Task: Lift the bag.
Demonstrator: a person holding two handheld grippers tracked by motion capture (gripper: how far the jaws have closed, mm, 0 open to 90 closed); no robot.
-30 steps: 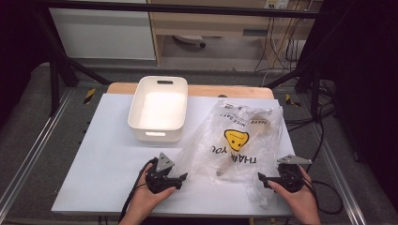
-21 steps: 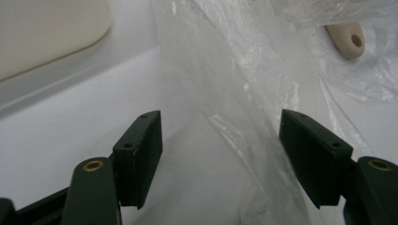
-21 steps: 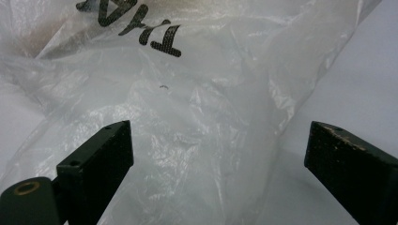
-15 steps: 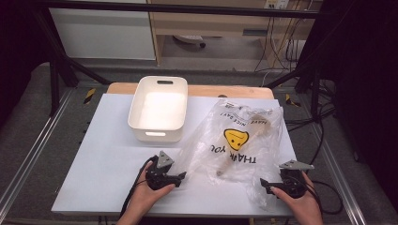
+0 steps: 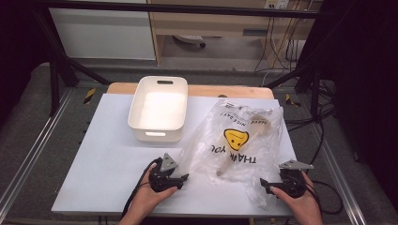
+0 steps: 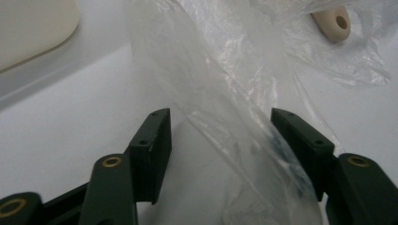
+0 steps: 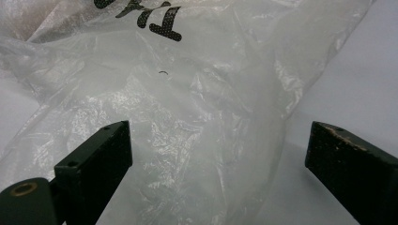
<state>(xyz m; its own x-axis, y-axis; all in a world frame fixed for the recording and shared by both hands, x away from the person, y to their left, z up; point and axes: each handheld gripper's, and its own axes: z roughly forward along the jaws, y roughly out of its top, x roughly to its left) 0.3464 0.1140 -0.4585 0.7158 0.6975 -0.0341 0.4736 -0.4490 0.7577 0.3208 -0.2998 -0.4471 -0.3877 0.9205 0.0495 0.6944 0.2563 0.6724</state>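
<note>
While the high view looks down on our white table (image 5: 108, 154), we list a crinkled clear plastic bag (image 5: 234, 140) with a yellow smiley face and black lettering, lying right of centre, and a white rectangular plastic tub (image 5: 158, 108) just left of its upper end. A pale wooden utensil (image 5: 244, 140) lies inside the bag. Our left gripper (image 5: 180, 177) sits at the bag's near left edge; our right gripper (image 5: 264, 183) sits at its near right corner.

Left gripper view: the black jaws stand partly apart and have just been closing, with a fold of the bag film (image 6: 234, 140) between them, lying against the right jaw; the left jaw is clear of it. A beige handle end with a hole (image 6: 334, 21) shows through the film, far off.

Right gripper view: the jaws are spread wide, the bag's (image 7: 197, 117) corner between them; neither pad presses it.
</note>
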